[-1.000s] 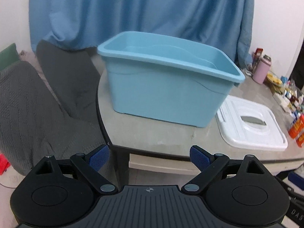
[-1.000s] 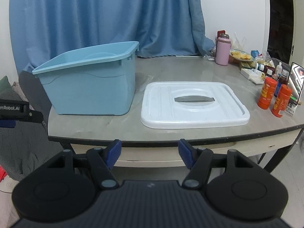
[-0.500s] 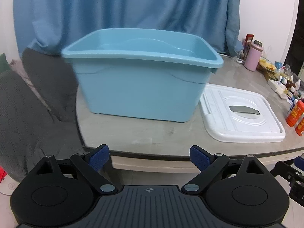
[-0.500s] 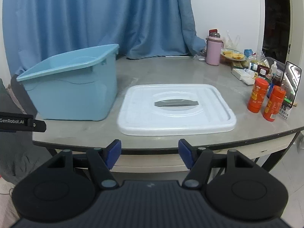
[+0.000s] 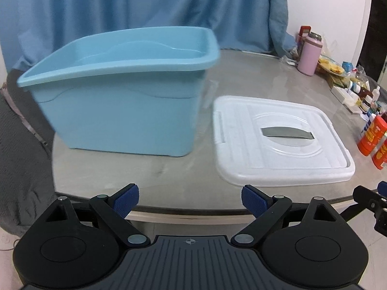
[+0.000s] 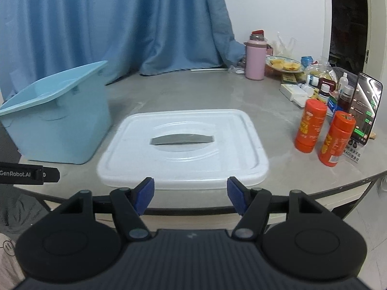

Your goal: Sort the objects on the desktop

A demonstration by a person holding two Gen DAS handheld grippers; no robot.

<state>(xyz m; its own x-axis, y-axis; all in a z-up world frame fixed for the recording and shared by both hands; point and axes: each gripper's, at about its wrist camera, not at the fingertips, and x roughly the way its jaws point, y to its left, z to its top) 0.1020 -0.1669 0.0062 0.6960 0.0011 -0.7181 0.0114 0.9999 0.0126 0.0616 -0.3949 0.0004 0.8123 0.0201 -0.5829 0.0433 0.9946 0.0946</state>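
Sorting not started: blue bin [image 5: 125,111] ahead-left of the jaws looks empty, orange bottles [image 6: 310,125] unsorted far right. Both left gripper [image 5: 189,199] and right gripper [image 6: 191,193] spread, holding nothing.

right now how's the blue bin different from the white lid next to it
The blue bin stands tall and deep with its mouth open upward; the white lid lies flat and low on the table. The bin is light blue with plain walls; the lid is white with a grey handle strip in a round recess. The bin sits to the left, the lid to its right with a gap between. Both are plastic with rounded corners, and neither is held.
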